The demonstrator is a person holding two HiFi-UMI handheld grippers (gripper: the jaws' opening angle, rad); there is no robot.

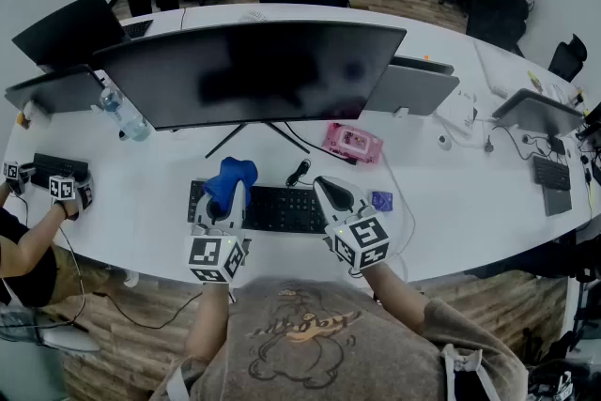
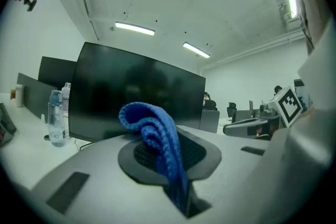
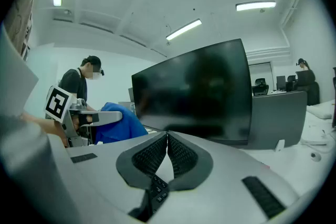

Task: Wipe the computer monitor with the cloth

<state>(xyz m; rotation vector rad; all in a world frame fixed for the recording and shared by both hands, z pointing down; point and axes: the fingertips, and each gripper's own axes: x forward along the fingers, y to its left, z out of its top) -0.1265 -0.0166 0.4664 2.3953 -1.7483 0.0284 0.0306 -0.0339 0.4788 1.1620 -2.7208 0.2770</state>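
Nothing could really be read from where I stood: the lettering on the person's T-shirt was too blurred, the pink packet on the bench printed too small.

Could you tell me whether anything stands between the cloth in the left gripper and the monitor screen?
Nothing visible does. The cloth, shut in the left gripper, faces the monitor across open air; the keyboard lies flat below that path.
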